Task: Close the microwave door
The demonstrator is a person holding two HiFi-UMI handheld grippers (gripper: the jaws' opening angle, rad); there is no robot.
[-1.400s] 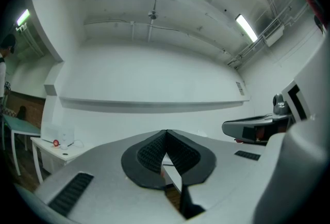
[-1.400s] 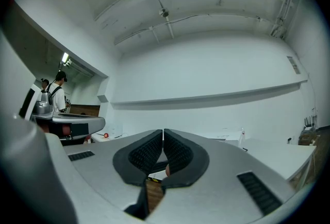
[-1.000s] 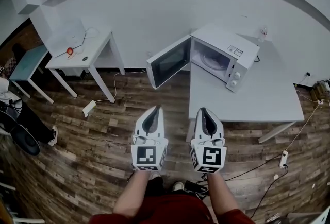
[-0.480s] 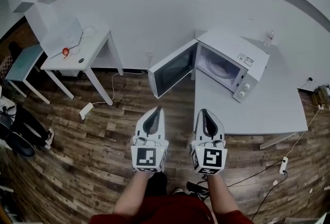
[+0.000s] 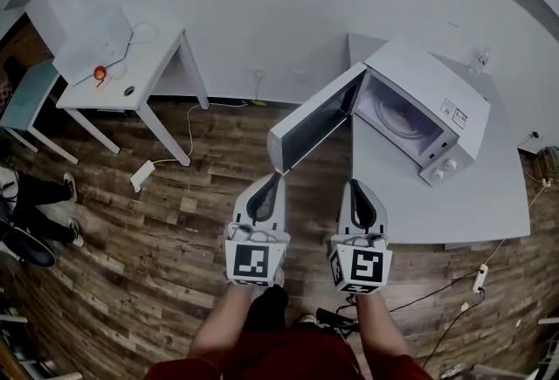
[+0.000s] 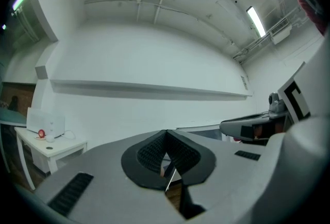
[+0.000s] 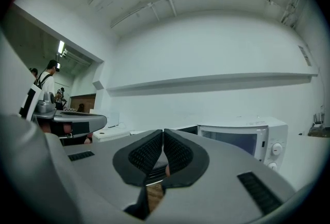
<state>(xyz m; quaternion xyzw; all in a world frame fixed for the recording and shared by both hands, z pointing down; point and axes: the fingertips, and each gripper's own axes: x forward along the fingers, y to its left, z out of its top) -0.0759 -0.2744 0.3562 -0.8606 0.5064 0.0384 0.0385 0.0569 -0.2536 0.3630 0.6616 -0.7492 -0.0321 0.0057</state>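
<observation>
Microwave (image 5: 430, 118) stands on the white table (image 5: 454, 210) at the right of the head view. Its door (image 5: 316, 127) is swung wide toward the floor side. Over the last second the oven and door have drawn closer in this view, and the door's free edge now lies just ahead of the left gripper (image 5: 269, 186). The right gripper (image 5: 359, 191) is near the table's front edge. The door is not yet closed, so I judge this an approach, with the push still to come. Whether the left tip already touches the door cannot be told here.

In the left gripper view, the left gripper (image 6: 165, 139) has its jaws pressed together with nothing between them. The oven is hidden behind the gripper's own body — only a thin pale edge shows in the gap below the pads.

In the right gripper view, the right gripper (image 7: 163, 138) is likewise closed and empty. The microwave (image 7: 247, 138) shows at the right, but its door is mostly cut off behind the jaws.
</observation>
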